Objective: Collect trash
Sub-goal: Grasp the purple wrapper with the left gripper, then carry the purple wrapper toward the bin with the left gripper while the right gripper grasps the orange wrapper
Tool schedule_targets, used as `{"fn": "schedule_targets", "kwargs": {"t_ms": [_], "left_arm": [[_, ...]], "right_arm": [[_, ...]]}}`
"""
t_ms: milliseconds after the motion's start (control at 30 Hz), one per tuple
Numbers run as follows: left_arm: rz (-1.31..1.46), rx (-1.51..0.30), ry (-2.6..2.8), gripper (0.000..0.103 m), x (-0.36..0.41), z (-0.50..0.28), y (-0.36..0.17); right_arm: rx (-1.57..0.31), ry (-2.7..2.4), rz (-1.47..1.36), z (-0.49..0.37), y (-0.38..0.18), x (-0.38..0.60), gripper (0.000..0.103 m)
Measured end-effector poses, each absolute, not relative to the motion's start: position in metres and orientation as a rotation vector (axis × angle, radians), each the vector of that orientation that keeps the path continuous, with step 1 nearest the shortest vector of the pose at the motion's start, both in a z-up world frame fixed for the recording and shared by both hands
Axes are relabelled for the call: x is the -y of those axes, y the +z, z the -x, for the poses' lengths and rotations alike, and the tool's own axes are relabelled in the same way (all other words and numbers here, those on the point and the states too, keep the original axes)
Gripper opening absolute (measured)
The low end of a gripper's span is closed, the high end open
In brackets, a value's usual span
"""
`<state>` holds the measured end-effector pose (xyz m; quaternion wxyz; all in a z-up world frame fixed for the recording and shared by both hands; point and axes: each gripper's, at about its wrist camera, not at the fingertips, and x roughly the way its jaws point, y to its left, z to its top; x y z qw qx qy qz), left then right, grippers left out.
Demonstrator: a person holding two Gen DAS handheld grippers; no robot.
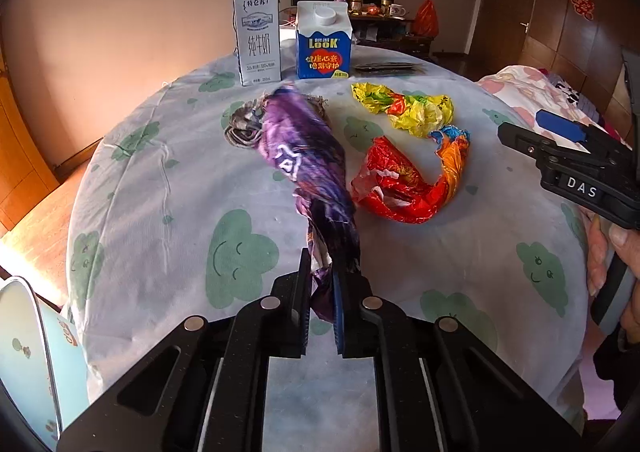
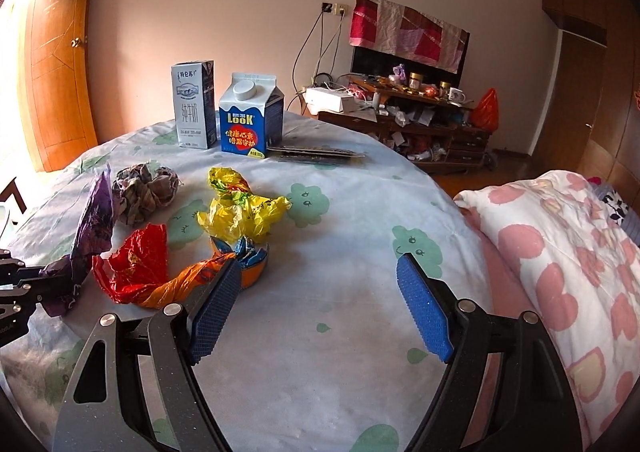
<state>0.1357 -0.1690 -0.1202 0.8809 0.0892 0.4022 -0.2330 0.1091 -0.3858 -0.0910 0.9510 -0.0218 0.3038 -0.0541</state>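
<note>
Between the pads of our left gripper the purple wrapper is clamped for removal; our right gripper waits apart beside the red wrapper.

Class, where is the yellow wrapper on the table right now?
The yellow wrapper lies mid-table in both views, just behind the red-orange wrapper and before the blue LOOK carton.

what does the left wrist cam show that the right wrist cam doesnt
Only the left wrist view: a hand holding the right claw's body, and a pale blue bin at the table's lower left edge.

Only the right wrist view: the right claw open over bare tablecloth, and the sunlit orange door.

Both: the left claw shut on the purple wrapper, the red wrapper, yellow wrapper, grey crumpled wad and two cartons.
</note>
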Motion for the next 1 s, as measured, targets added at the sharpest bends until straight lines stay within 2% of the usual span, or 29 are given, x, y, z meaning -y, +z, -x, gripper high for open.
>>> {"fn": "schedule_targets", "kwargs": {"t_ms": [367,500,633,667,700,733,1000], "left_arm": [[-0.108,-0.75,-0.38,0.007,0.097,-0.124,-0.087],[-0.083,-0.746,-0.342,0.007,0.073,-0.12,-0.084],[-0.082,-0.735,-0.305,0.007,0.05,-0.113,-0.082],[-0.082,-0.734,-0.297,0.007,0.045,-0.111,-0.081],[-0.08,-0.734,-0.289,0.007,0.04,-0.11,-0.081],[-0.076,-0.735,-0.284,0.007,0.036,-0.11,-0.081],[-0.058,-0.736,-0.249,0.007,0.016,-0.105,-0.082]], "right_arm": [[-0.698,-0.04,0.079,-0.139,-0.087,0.347,0.076],[-0.766,-0.022,0.042,-0.148,-0.093,0.346,0.065],[-0.815,0.015,0.059,-0.147,-0.105,0.337,0.061],[-0.838,0.028,0.071,-0.148,-0.11,0.333,0.056],[-0.844,0.035,0.074,-0.148,-0.11,0.332,0.047],[-0.842,0.042,0.07,-0.148,-0.11,0.331,0.044],[-0.848,0.078,0.073,-0.141,-0.112,0.321,0.03]]}}
